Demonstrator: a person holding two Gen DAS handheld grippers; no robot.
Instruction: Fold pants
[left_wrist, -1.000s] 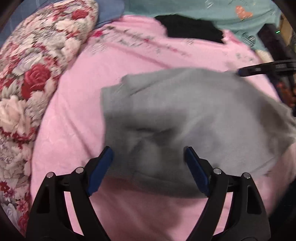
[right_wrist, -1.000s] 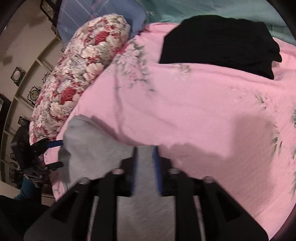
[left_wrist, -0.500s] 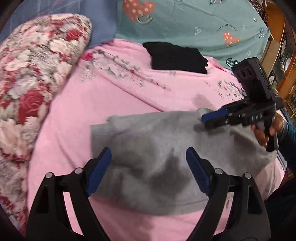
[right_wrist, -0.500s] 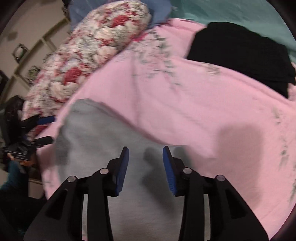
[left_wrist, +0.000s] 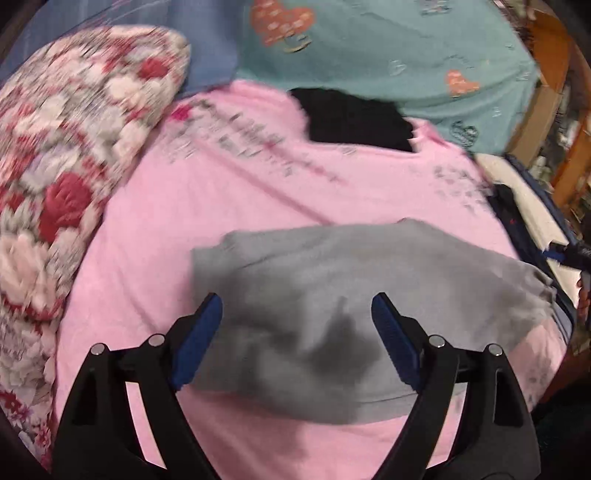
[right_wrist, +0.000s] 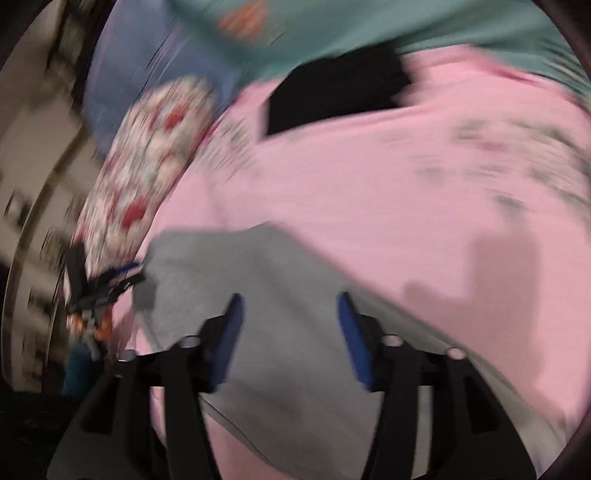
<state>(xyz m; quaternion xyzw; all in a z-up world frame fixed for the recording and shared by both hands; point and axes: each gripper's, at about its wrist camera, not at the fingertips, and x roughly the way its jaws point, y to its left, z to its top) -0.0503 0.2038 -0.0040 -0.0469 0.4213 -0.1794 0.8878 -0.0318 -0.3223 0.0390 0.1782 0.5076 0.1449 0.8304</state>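
Gray pants (left_wrist: 351, 295) lie folded on a pink sheet (left_wrist: 229, 192), beneath the left gripper (left_wrist: 297, 321) and right gripper (right_wrist: 290, 317), both spread wide and empty

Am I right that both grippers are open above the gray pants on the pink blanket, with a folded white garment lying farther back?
Not quite: the folded garment farther back is black, not white, as the left wrist view shows. The left gripper and right gripper are open above the gray pants on the pink blanket.
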